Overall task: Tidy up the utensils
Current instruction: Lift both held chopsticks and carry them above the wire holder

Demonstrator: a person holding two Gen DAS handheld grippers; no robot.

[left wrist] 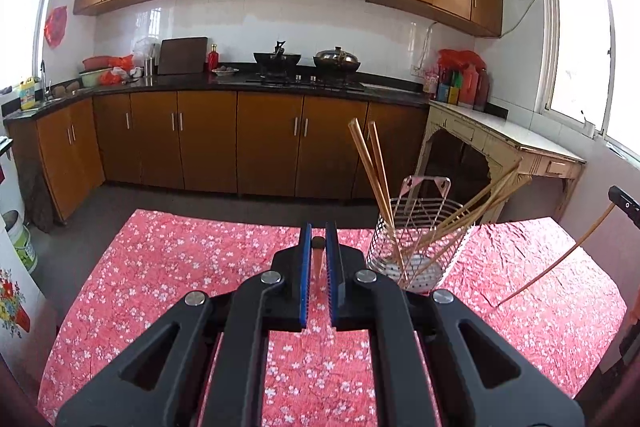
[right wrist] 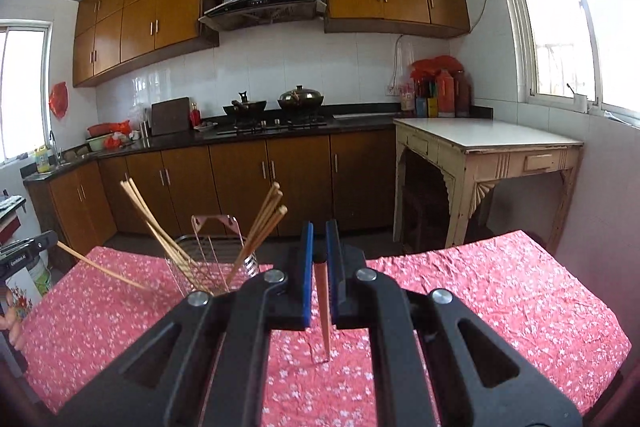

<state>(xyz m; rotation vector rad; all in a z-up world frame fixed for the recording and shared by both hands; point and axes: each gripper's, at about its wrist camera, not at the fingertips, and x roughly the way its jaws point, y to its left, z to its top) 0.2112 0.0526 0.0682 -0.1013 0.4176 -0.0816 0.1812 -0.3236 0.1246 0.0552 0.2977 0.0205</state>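
One wire holder (left wrist: 416, 247); two gripped chopsticks (left wrist: 319, 259) (others inside uncounted); two pots (left wrist: 277, 58).

I see the holder (left wrist: 416, 247) standing on the table (left wrist: 160, 267), right of my left gripper (left wrist: 319, 259) and left of my right gripper (right wrist: 319, 259); chopsticks (left wrist: 370, 163) stand inside it.

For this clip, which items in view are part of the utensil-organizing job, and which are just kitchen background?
Job:
- left gripper, shut on a chopstick
- right gripper, shut on a second chopstick
- wire holder with chopsticks in it

Background:
- wok
- lidded pot
- cutting board
- side table
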